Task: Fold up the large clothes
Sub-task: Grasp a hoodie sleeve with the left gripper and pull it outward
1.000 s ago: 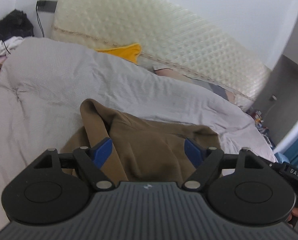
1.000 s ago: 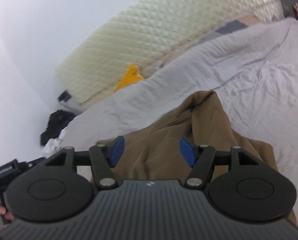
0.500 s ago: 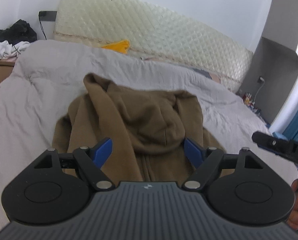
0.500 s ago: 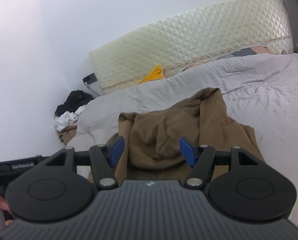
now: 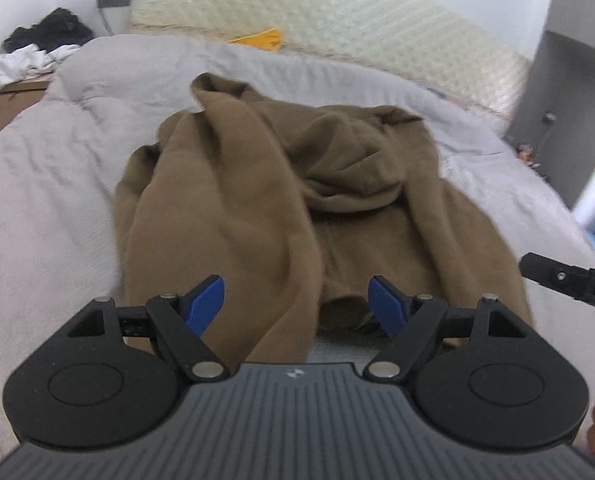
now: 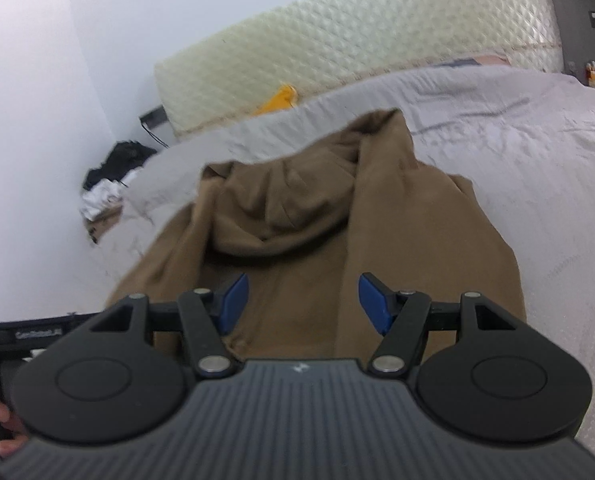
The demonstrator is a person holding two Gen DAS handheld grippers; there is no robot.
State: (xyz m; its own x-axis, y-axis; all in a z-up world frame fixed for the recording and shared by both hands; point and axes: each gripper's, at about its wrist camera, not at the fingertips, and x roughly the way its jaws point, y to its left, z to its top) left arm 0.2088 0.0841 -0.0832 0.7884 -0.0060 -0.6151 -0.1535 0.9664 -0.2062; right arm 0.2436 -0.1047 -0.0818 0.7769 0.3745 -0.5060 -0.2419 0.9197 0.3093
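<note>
A brown hooded garment (image 5: 297, 184) is spread, rumpled, on the grey-covered bed (image 5: 45, 184), its hood bunched near the middle. The left gripper (image 5: 296, 304) is held above its near hem with blue pads wide apart, nothing clasped. The right gripper (image 6: 302, 302) is likewise released over the cloth. Small white lettering on a black device (image 6: 21, 334) at the left edge is too blurred to be read.

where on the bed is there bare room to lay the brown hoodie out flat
Bare grey bedspread lies left of the crumpled brown hoodie, out to the bed's edge. A wider bare patch runs right of it, and a strip lies between the hood and the cream quilted mattress propped against the wall. Crowded: the far left corner, with a pile of dark and white clothes.
</note>
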